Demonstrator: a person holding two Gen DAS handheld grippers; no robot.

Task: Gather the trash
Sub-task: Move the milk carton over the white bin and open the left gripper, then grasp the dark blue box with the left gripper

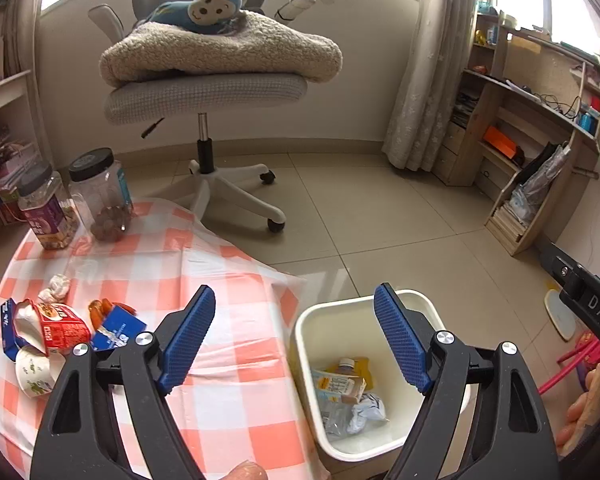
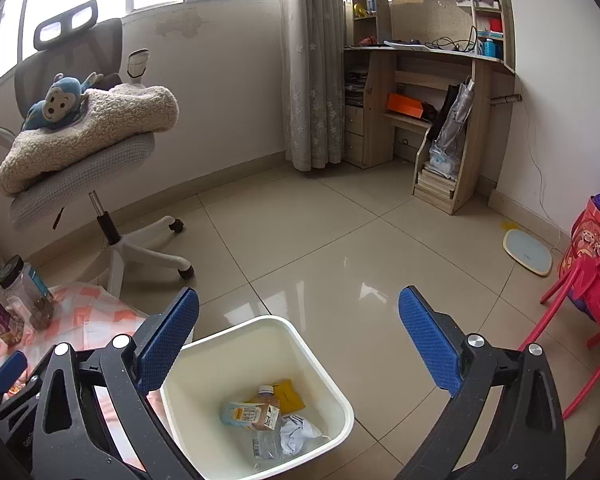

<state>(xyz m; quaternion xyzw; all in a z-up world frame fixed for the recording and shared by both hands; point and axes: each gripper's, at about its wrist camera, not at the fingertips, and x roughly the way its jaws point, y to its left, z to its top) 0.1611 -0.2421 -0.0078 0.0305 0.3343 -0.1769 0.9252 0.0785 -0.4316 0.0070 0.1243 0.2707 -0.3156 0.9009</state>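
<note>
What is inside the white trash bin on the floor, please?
Inside the white trash bin lie a plastic bottle, a drink carton, a yellow packet and crumpled white paper. Anything beneath them is covered and cannot be seen.

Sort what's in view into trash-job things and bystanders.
Job: white bin holding a bottle and carton; crumpled tissue, red carton, blue wrapper, paper cup.
Bystanders: two snack jars, office chair, monkey plush, desk.

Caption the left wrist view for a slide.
Open left gripper above the white bin holding discarded packaging; more trash waits on the checked tablecloth.
</note>
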